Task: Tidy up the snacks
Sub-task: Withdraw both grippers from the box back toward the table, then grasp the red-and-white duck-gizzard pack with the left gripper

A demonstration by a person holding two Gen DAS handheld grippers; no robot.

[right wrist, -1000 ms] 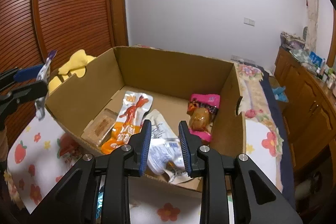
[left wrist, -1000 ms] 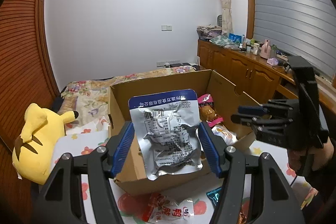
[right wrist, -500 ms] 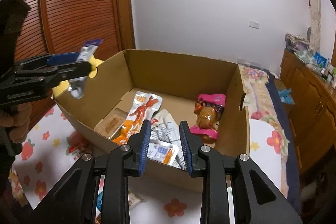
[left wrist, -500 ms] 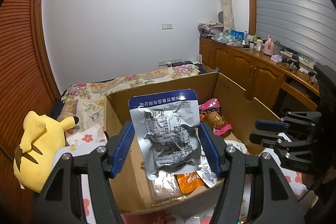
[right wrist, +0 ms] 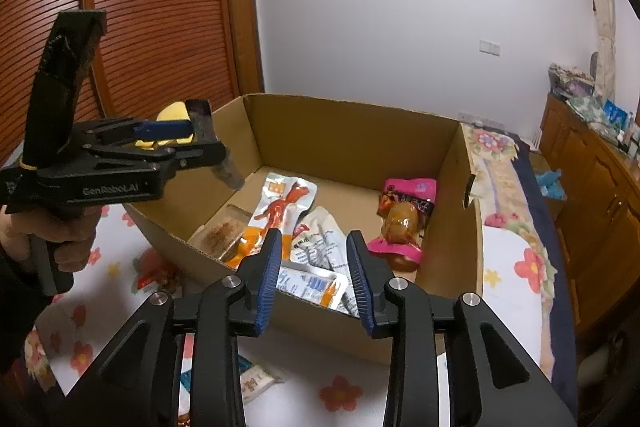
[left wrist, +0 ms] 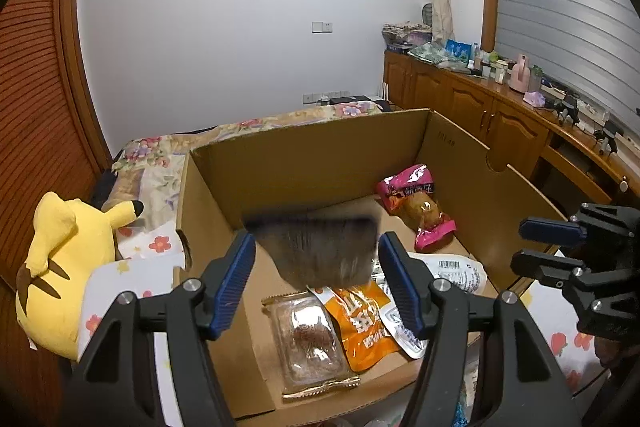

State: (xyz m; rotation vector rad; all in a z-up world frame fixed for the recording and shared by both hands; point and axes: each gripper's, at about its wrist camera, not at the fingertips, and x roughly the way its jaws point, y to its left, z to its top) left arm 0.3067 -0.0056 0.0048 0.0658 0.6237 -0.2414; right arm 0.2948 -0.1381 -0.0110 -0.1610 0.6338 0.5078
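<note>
clenched on a silver foil snack packet [left wrist: 320, 251] – the left tongs [left wrist: 316, 239], blue ribbed pads pressing its two side edges. packet smeared by blur, print unreadable, hanging from the pads over the near left part of an open brown cardboard box [left wrist: 320, 151]. seen side-on from the right wrist: packet dangling below the pads, just above the box's left wall, and a person's hand [right wrist: 60, 239] wrapped around the black handle.

opening at this moment, with nothing between the pads – the right tongs [right wrist: 314, 235], hovering at the near rim of the box, pointing down into it.

inside, on the box floor:
- near the left wall, a clear flat packet with brown crumbly contents [left wrist: 308, 339]
- beside it and overlapping its edge, an orange pouch with white lettering [left wrist: 364, 323]
- further right, a white pouch with a barcode [left wrist: 452, 267], partly under the others
- toward the far right corner, apart from the rest, a pink wrapper showing a glossy brown piece [left wrist: 416, 203]

under the box, a white cloth printed with red flowers [left wrist: 136, 275]. in front of the box on that cloth, a few more packets, too cut off to describe. left of the box, close to its wall, a yellow plush toy with black-tipped ears [left wrist: 60, 267].
</note>
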